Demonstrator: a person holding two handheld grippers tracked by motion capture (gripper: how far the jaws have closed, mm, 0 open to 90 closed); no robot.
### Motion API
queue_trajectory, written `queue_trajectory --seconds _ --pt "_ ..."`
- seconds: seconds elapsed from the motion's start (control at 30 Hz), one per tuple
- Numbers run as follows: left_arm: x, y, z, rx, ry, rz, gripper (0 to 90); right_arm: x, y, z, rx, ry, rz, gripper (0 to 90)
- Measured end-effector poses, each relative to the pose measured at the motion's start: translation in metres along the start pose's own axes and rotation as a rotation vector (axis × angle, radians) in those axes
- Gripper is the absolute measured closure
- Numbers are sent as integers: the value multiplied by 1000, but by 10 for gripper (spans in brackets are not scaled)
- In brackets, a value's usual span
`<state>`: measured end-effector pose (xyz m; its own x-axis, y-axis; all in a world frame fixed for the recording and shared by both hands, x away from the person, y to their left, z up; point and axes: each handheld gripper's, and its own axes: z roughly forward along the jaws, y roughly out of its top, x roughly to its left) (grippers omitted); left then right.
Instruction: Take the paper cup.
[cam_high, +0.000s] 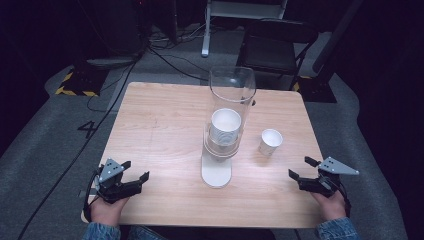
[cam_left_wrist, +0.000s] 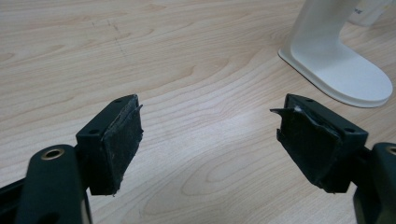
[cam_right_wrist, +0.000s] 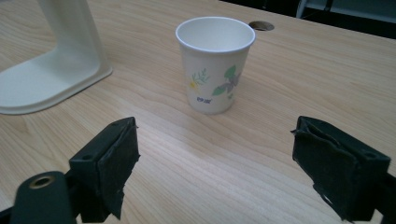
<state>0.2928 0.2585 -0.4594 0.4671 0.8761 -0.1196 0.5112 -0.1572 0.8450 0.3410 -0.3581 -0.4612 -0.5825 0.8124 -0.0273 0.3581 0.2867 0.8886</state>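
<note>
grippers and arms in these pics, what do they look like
Both are black two-jaw tools. The left gripper and right gripper each carry a grey three-cornered plate on top, and a black cable trails from each. In the gripper views the jaws are blocky black, faced with worn, fraying dark pads, and have a brass-coloured eyelet near the base. The person wears blue denim sleeves.

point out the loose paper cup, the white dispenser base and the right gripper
paper cup (cam_right_wrist: 215, 70), right gripper view, on its printed side wall
white dispenser base (cam_high: 216, 172), high view, on the flat foot
right gripper (cam_high: 302, 169), high view, midway between its open fingertips
</note>
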Motion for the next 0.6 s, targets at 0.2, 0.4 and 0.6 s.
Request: queue_trajectory --seconds 0.2,0.4,0.6 --pt "4 -4 1 5 26 -7 212 -4 -6 0 -4 -28 0 153" --pt "3 -5 5 14 40 2 207 -5 -10 5 -12 -22 6 156" --pt "4 -5 8 32 47 7 201 -4 -10 7 9 -11 16 155"
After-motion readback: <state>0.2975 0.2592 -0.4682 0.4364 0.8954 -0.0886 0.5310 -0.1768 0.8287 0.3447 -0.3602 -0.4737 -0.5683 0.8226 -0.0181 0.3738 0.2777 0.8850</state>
